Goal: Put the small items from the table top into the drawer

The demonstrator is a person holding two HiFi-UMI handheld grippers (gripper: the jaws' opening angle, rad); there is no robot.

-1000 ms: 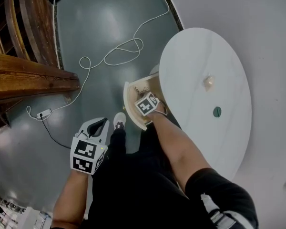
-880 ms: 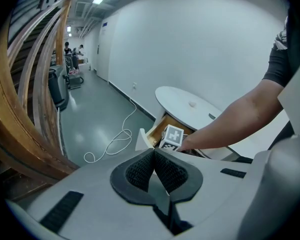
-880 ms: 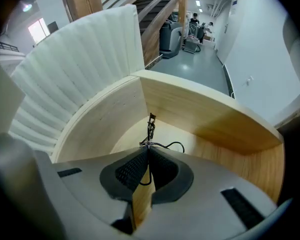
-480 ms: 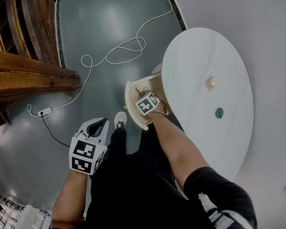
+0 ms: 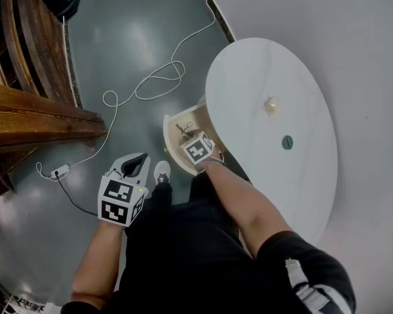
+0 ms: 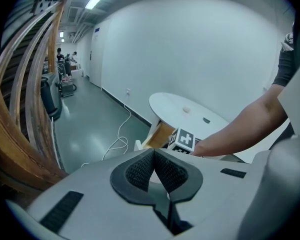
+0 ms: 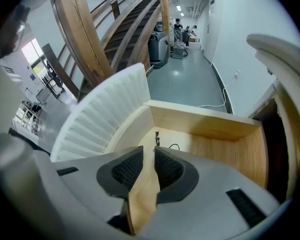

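Observation:
The wooden drawer stands pulled out from the left edge of the white oval table. My right gripper hangs over it, pointing down. In the right gripper view its jaws show a narrow gap with nothing between them; they have just been opening. Below them a small dark wiry item lies on the drawer floor. A small cream item and a green disc sit on the table top. My left gripper is over the floor, shut and empty, its pads meeting at the tips.
A white cable loops across the dark green floor, ending at a plug. A wooden staircase fills the left side. The person's legs and a white shoe are between the grippers. A white wall runs behind the table.
The right gripper has lifted a little above the drawer and its jaws have parted. The left gripper has stayed nearly in place. The head view has shifted slightly.

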